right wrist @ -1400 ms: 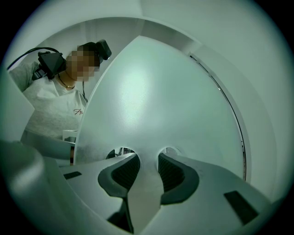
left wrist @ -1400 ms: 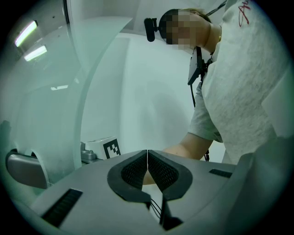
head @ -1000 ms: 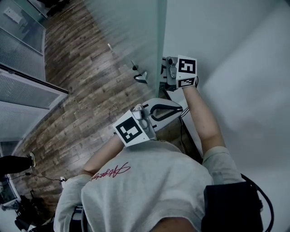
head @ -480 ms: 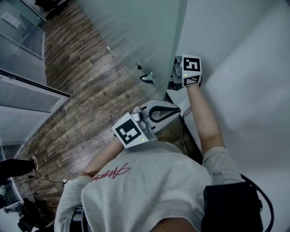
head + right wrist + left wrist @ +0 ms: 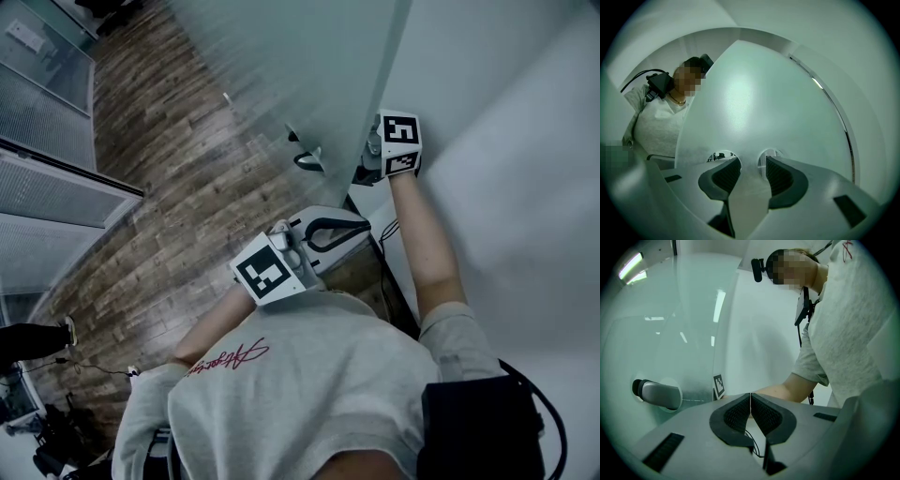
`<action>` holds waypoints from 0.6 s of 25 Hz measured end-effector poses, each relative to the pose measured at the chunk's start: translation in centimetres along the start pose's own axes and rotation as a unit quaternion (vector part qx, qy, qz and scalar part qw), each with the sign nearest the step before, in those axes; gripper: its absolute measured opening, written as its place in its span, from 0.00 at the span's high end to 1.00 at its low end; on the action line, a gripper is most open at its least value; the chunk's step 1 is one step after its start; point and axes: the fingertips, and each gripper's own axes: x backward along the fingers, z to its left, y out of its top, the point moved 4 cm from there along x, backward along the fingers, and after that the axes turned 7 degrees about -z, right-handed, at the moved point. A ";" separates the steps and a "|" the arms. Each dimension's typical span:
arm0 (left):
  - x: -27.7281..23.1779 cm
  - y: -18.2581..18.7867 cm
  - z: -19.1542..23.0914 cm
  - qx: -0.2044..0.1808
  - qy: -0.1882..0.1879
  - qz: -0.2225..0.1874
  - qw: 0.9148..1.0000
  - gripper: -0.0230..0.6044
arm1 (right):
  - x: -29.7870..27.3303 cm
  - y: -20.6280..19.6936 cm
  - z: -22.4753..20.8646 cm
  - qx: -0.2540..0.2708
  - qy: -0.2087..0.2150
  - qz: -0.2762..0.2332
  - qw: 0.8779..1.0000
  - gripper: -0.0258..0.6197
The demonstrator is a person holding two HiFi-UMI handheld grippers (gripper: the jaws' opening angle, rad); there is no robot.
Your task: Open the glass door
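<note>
A: Where is the glass door (image 5: 309, 75)?
B: Straight ahead of the person, upright and frosted. Its free edge runs down just beside the right gripper (image 5: 751, 161), with the white wall (image 5: 506, 141) on that side and the wooden floor (image 5: 159, 187) on the other.
A: And those jaws?
B: Apart. They have just been opening, and nothing is pinched between them. The frosted pane fills the view ahead of the gap, but whether the tips touch the glass I cannot tell.
A: The handle?
B: A lever handle (image 5: 658, 393) on a round plate, on the door's face toward the floor side, near the free edge.
A: The left gripper (image 5: 750, 397)?
B: Held close in front of the person's chest, short of the door — jaws pressed together, nothing between them.
</note>
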 end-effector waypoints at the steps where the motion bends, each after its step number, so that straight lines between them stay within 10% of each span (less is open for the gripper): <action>1: 0.2 0.2 0.0 0.000 0.002 0.001 1.000 0.94 | -0.3 0.1 0.0 -0.004 0.003 0.001 1.000 0.71; 15: 1.6 -0.6 0.6 0.006 0.024 -0.006 1.000 0.94 | 3.4 -0.1 0.2 0.003 -0.049 0.029 0.998 0.72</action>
